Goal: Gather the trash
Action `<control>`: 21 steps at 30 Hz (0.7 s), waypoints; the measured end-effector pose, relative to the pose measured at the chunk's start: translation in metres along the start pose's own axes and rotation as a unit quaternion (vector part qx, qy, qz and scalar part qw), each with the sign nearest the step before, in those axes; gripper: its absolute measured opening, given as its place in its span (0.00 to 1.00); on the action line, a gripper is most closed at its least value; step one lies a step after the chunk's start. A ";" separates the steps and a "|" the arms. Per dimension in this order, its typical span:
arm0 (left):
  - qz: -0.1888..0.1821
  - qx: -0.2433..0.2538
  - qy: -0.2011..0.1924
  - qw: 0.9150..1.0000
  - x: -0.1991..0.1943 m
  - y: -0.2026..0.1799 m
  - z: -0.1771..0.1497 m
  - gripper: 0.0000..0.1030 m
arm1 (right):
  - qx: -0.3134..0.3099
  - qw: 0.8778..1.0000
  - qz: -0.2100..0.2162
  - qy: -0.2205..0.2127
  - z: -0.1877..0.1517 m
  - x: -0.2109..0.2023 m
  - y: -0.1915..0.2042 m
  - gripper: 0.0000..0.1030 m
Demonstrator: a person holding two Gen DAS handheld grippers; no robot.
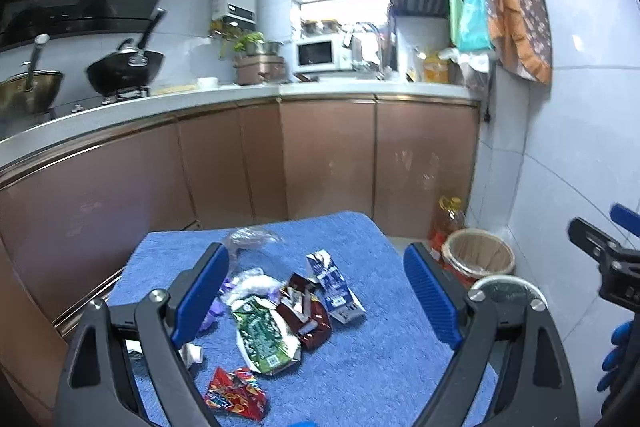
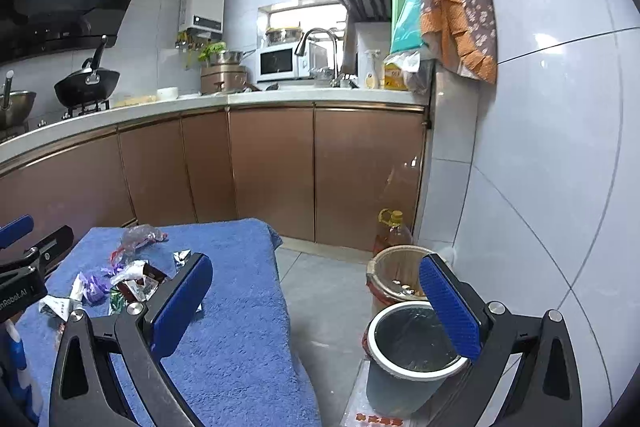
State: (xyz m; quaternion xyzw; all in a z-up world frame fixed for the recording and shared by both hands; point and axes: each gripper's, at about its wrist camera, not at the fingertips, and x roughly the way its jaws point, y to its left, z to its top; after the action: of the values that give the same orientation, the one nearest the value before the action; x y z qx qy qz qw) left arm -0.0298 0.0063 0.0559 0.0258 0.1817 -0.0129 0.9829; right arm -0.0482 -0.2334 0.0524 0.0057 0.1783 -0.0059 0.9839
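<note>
Grippers: you are holding the left gripper (image 1: 316,291) wide open and empty above the wrappers (image 1: 280,323), roughly eight lying mid-frame on the blue towel (image 1: 380,347); right gripper (image 2: 316,307), likewise gaping, is hovering beside two bins (image 2: 404,355) at lower right.

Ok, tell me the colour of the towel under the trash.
Blue. The terry towel covering the small table shows best in the left wrist view.
</note>
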 end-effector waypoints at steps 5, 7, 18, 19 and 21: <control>-0.005 0.014 0.023 1.000 0.019 -0.002 -0.009 0.86 | -0.002 1.000 0.010 0.025 -0.003 0.027 0.006 1.00; -0.008 0.010 0.042 0.999 0.031 0.003 -0.014 0.86 | -0.005 0.999 0.025 0.035 -0.003 0.037 0.008 1.00; 0.020 -0.037 0.130 0.991 0.063 0.080 -0.043 0.86 | -0.039 0.981 0.151 0.113 -0.023 0.104 0.052 1.00; 0.023 -0.046 0.138 0.989 0.062 0.093 -0.047 0.86 | -0.042 0.979 0.161 0.118 -0.024 0.109 0.056 1.00; 0.017 -0.068 0.153 0.986 0.057 0.118 -0.055 0.86 | -0.045 0.974 0.182 0.127 -0.028 0.117 0.062 0.99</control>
State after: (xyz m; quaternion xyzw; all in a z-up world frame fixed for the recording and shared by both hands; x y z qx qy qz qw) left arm 0.0080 0.1262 -0.0101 -0.0364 0.3297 0.0207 0.9432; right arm 0.0523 -0.1719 -0.0138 -0.0054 0.2976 0.1819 0.9372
